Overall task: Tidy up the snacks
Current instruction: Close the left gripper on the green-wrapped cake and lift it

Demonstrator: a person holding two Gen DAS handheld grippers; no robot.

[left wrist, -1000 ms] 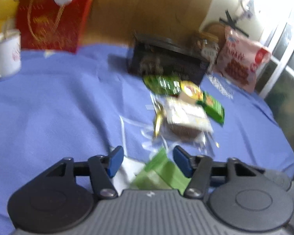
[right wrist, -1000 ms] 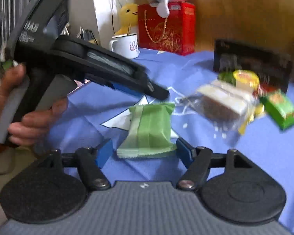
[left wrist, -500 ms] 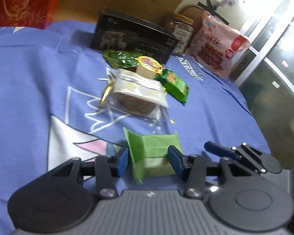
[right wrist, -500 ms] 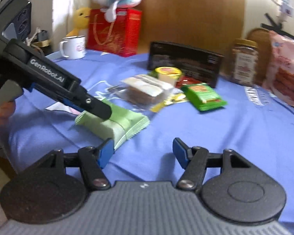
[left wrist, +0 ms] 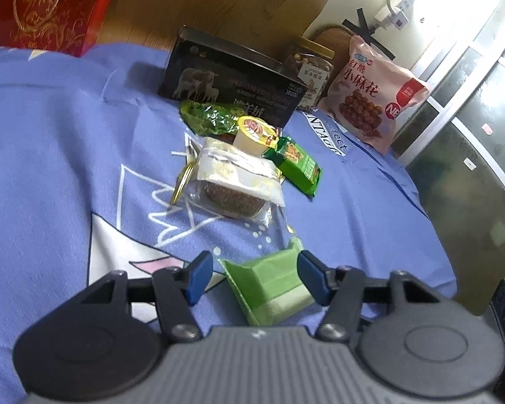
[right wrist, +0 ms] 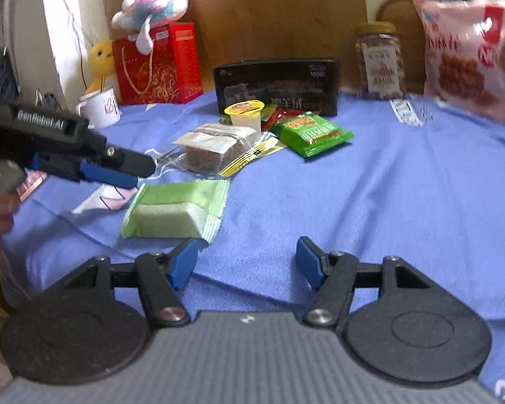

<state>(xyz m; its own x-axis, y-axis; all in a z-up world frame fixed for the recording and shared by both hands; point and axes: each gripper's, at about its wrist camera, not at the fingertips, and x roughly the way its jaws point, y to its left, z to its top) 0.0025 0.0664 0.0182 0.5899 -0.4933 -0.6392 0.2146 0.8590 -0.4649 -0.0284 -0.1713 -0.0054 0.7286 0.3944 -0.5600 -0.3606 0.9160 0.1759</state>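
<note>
Left wrist view first: the light green wafer pack [left wrist: 269,286] lies on the blue tablecloth [left wrist: 50,134], sitting between the blue pads of the left gripper [left wrist: 252,276]. The jaws have just been opening, and you can see a gap between the left pad and the wrapper, so the pack isn't pinched. On the right side the pad looks just about at the wrapper's edge, can't say if it actually touches.

From the right wrist view it's the same pack [right wrist: 178,208] flat on the cloth, with the left gripper's [right wrist: 118,171] tips hanging just above its far-left corner. The right gripper [right wrist: 245,262] has its jaws spread fairly wide with nothing but cloth between them; the pack is just beyond its left finger.

Further back is the little pile of snacks: a brown cake in clear wrap [left wrist: 232,185], a small yellow-lidded cup [left wrist: 252,133], a dark green packet [left wrist: 296,165] and a crinkly green bag [left wrist: 208,118], all bunched up touching each other. Behind those, a black box [left wrist: 229,80] stands on edge, with a jar of nuts [left wrist: 309,67] and a pink snack bag [left wrist: 370,97] off to its right. At the far left of the table are a red gift bag [right wrist: 151,67], a white mug [right wrist: 101,107] and a plush toy [right wrist: 151,10] on top of the bag.
</note>
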